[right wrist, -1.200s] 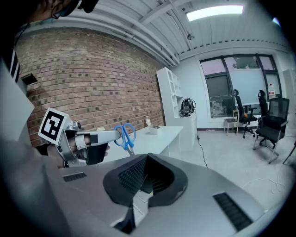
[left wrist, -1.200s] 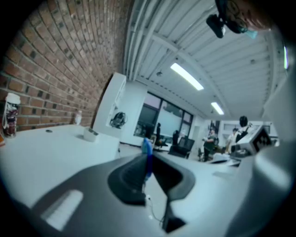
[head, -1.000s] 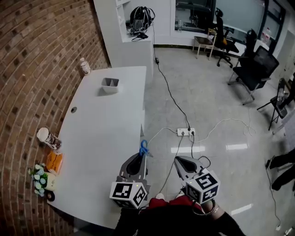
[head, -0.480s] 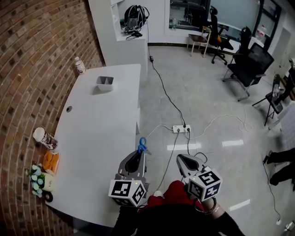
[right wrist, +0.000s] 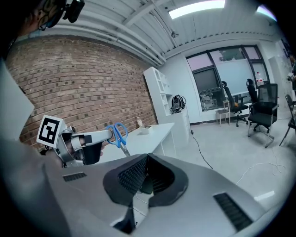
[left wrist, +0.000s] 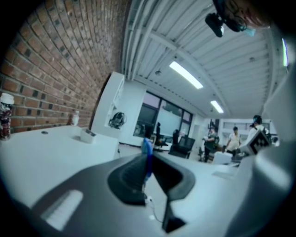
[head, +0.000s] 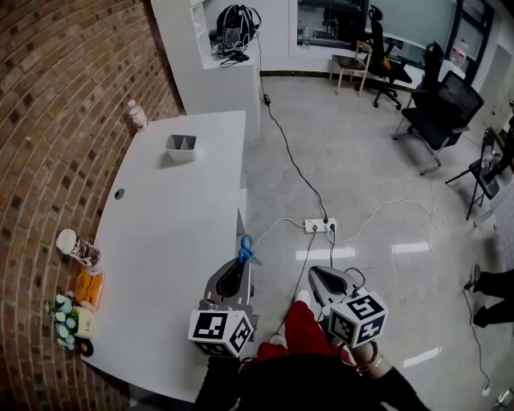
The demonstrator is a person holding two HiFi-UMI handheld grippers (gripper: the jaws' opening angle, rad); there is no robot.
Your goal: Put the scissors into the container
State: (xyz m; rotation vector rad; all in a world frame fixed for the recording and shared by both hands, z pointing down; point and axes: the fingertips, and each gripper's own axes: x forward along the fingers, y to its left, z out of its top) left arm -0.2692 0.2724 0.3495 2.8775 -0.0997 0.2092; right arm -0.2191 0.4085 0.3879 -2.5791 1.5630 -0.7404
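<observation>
Left gripper [head: 244,268]: fingers narrow, pinched on the scissors [left wrist: 147,155]. Blue handles stick out past the fingertips; blades apparently run back between them (view blurred). Right gripper [right wrist: 147,159]: fingers pressed together, nothing between them, off to the right of the left fingers. Container [head: 181,145] sits well ahead of the left fingers, at the counter's [head: 173,241] far end.

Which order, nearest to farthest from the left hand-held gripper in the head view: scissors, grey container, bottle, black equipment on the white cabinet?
1. The scissors, clamped in the left hand-held gripper itself.
2. The grey container, far along the table.
3. The bottle, at the table's far left corner.
4. The black equipment, on the white cabinet beyond the table.
</observation>
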